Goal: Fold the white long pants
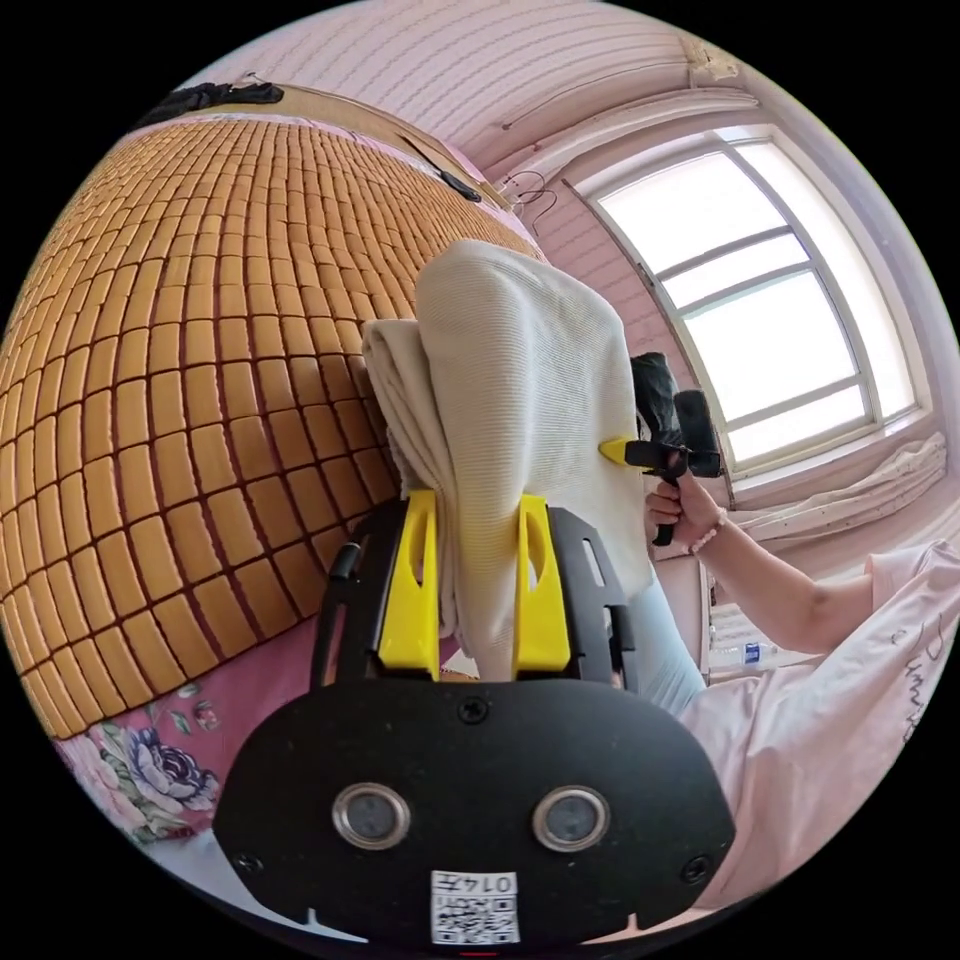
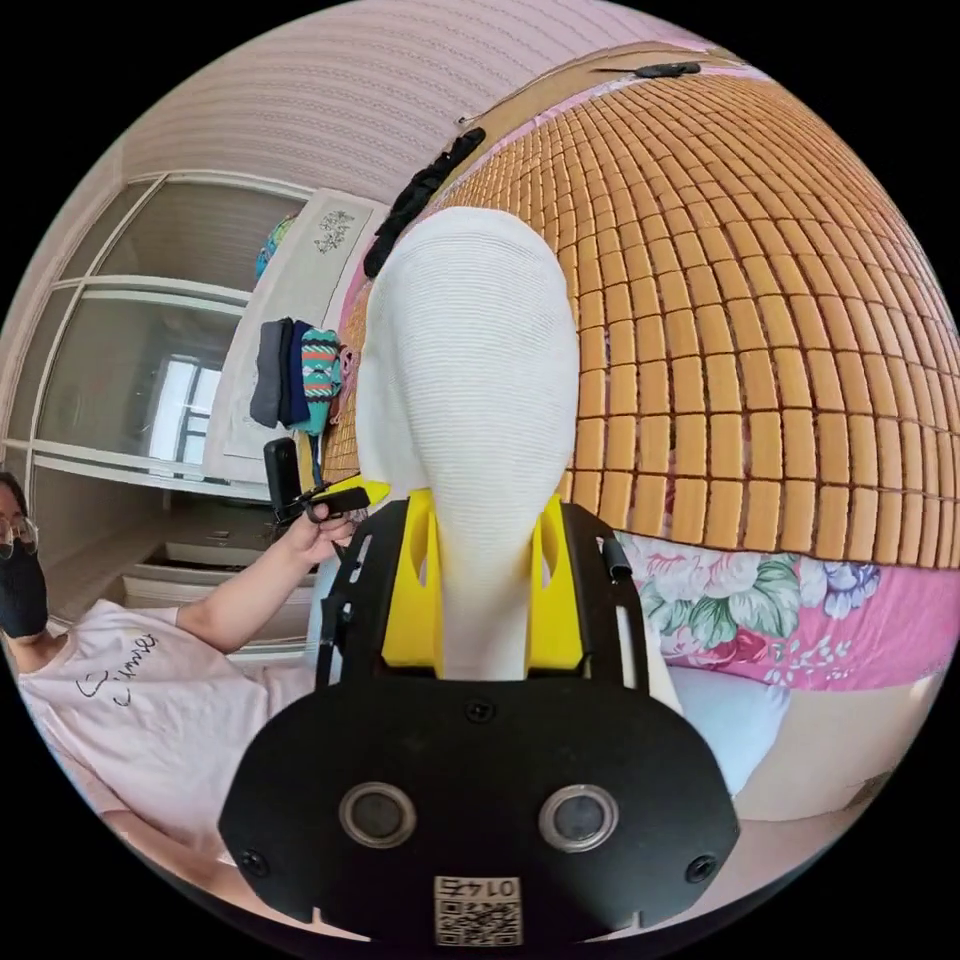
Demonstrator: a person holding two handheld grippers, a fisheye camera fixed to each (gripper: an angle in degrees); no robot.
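white pants (image 2: 470, 400) clamped by both grippers (window (image 1: 760, 300) leftward).

Strong daylight is thrown in through the window (image 1: 770, 300) in the left gripper view, and its panes are blown out to near white. The room is seen bright and evenly lit, with soft shadow laid in the folds of the white long pants (image 1: 510, 400). Heavy fisheye bending is shown in both views, the woven mat (image 2: 760, 330) bulged into a dome and the corners masked black. Focus is held crisp throughout.
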